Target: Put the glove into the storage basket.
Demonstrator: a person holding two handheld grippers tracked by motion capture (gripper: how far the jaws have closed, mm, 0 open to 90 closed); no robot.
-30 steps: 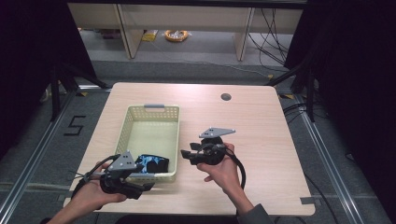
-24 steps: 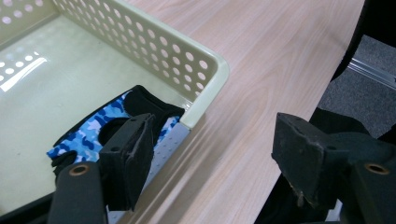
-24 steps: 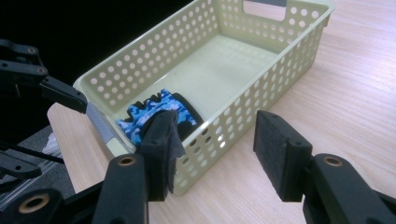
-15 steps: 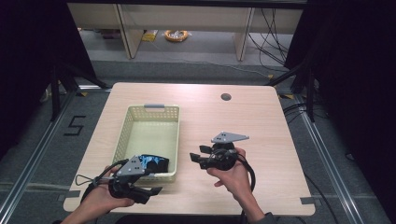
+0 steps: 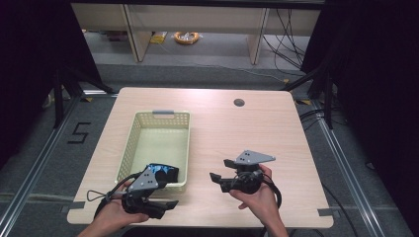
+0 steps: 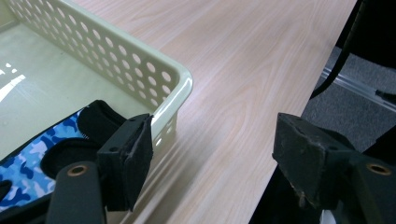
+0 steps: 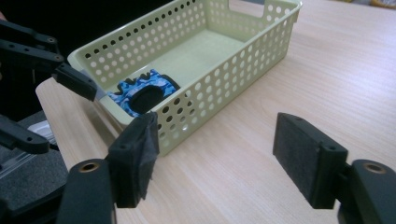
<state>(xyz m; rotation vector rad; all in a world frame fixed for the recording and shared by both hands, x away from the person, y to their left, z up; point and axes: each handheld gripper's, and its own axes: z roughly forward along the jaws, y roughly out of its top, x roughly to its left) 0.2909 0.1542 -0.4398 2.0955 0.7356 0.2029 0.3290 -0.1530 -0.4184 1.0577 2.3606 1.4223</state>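
A pale green perforated basket (image 5: 159,129) stands on the left half of the wooden table (image 5: 237,133). A blue camouflage cloth item with black trim (image 5: 163,171) lies in the basket's near end. It is also in the left gripper view (image 6: 28,156) and the right gripper view (image 7: 140,91). My left gripper (image 5: 168,195) is at the basket's near corner (image 6: 173,79), open and empty (image 6: 215,163). My right gripper (image 5: 220,169) is over bare table to the right of the basket (image 7: 243,60). Its jaws have just been opening, with nothing between them (image 7: 215,158).
The near table edge runs just below both hands. A dark round hole (image 5: 239,102) sits near the far edge. Bare wood lies to the right of the basket. Grey floor, metal rails and cables surround the table.
My right gripper has pulled back from the basket, to the right and toward the near edge, and its jaws stand wider. The left gripper has slid slightly toward the near edge.
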